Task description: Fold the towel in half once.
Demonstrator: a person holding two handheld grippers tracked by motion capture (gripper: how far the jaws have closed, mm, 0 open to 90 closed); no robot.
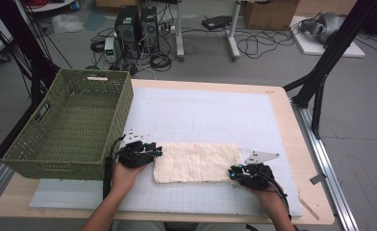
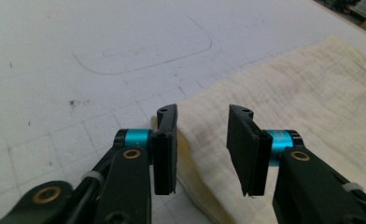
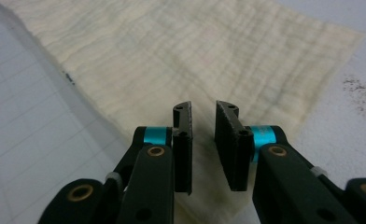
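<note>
Cream cloth (image 1: pixel 196 162) | between left claw (image 1: pixel 156 151) and right claw (image 1: pixel 232 173)

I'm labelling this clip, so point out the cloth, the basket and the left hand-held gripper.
cloth (image 1: pixel 196 162): high view, middle of the folded cream fabric.
basket (image 1: pixel 121 103): high view, right side wall.
left hand-held gripper (image 2: pixel 202 140): left gripper view, midway between its jaw tips, over the cloth's corner.

A lab: black desktop computer towers (image 1: pixel 137 26), tangled black floor cables (image 1: pixel 254 45) and black metal rig struts (image 1: pixel 321 77) stand beyond the grippers.
</note>
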